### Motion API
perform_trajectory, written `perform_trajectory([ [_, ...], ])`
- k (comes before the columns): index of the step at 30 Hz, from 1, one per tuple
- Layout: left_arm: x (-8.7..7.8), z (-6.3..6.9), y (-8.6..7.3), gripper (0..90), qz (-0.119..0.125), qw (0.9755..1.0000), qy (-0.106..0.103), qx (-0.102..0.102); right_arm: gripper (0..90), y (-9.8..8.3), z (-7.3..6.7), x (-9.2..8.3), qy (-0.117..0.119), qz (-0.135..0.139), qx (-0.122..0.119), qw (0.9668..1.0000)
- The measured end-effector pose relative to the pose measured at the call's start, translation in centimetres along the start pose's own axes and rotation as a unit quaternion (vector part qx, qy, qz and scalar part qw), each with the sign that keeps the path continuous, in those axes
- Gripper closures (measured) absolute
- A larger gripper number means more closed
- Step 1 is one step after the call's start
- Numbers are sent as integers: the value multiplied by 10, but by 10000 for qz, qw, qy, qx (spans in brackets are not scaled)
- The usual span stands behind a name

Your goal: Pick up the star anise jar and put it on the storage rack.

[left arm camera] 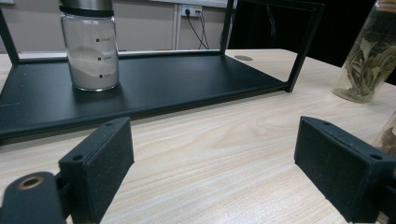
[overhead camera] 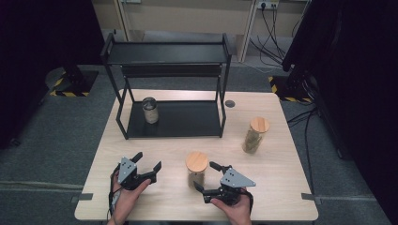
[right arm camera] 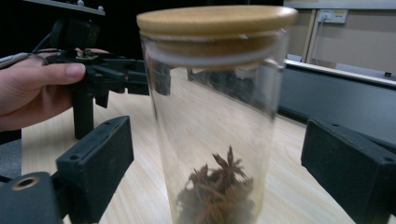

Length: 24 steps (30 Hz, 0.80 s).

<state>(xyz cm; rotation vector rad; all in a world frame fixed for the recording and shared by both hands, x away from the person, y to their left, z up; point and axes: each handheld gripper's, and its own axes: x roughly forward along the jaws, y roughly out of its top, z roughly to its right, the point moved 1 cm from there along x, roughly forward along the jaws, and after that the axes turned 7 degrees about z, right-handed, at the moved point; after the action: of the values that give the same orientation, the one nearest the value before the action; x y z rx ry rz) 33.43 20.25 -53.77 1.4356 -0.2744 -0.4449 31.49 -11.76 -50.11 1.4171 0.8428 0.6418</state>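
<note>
Your desk (overhead camera: 281,187) carries the black rack (overhead camera: 173,119) at twelve o'clock, with one white-powder jar (overhead camera: 150,110) already on its bottom shelf. The star-anise jar (overhead camera: 196,169) stands at six o'clock between your right gripper (overhead camera: 212,178) jaws, not yet clamped (two jars left). Left gripper (overhead camera: 147,161) is released, idle.

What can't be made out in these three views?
- Star anise jar: base cut off by the bottom edge of the right gripper view; glass blurred.
- Powder jar: lid cut off by the top edge of the left gripper view; scale marks too small to read.
- Leaf jar: lid cut off by the top edge, left gripper view.
- Right gripper: the star anise jar hides any contact, high view.
</note>
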Motion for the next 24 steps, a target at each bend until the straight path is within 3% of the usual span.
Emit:
perform_trajectory([
  [9, 0, 2, 0, 116, 1, 10000, -34, 51, 186, 4, -1, 21, -3, -40, -2, 10000],
  [13, 0, 3, 0, 115, 7, 10000, -50, 57, 237, 3, -1, 24, -100, -23, 99, 9999],
  [21, -1, 3, 0, 115, 5, 10000, -57, 52, 248, 5, -3, 25, -191, -106, 52, 9997],
  [24, 0, 3, 0, 115, 0, 10000, -58, 58, 255, 8, -3, 26, -343, -103, 97, 9993],
])
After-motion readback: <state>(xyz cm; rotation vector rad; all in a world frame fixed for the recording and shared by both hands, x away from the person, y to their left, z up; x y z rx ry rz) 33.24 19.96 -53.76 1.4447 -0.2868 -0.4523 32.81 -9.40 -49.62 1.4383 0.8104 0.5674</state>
